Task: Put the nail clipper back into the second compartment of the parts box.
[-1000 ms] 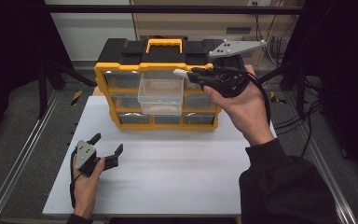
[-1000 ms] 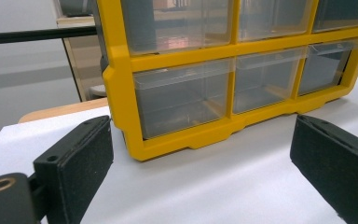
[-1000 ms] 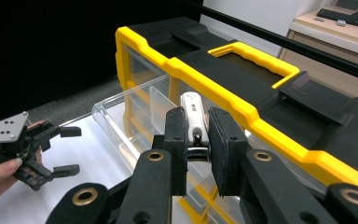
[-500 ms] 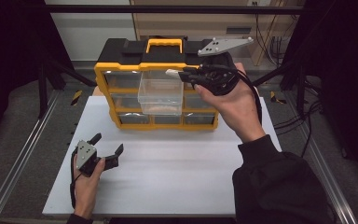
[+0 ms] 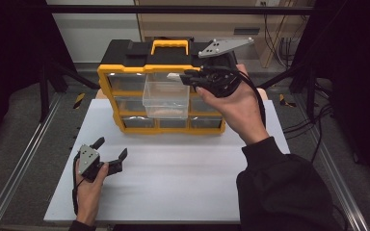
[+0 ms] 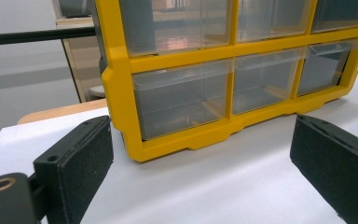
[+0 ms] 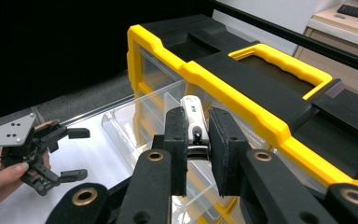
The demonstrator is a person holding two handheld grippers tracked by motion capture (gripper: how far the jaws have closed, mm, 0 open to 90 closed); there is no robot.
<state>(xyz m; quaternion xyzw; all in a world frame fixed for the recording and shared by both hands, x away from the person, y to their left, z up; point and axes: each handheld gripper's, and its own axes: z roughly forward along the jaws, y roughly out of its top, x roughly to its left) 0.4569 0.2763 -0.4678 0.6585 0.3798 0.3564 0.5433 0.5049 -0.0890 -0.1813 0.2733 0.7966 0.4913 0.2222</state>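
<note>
R gripper [image 7: 196, 140] was clamped on a small white-and-chrome nail clipper [image 7: 193, 116], held just above the pulled-out clear plastic drawer [image 5: 166, 96] of the yellow-framed organizer box [image 5: 125, 127]. L gripper [image 5: 107, 156] sat released on the white tabletop [image 5: 183, 178], nothing btwn jaws. Risk, IMO: thin grip w/ clipper tilted; letting go off-centre could bounce it off the drawer rim onto the table.

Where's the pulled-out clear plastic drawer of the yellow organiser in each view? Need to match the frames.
High view: the pulled-out clear plastic drawer sits upper centre, sticking out of the yellow-framed organiser cabinet.
Left gripper view: I cannot pick it out; closed lower drawers fill the frame.
Right gripper view: centre-left, below the white nail clipper held by the right hand-held gripper.
Shared landmark: the cabinet's yellow frame.
</note>
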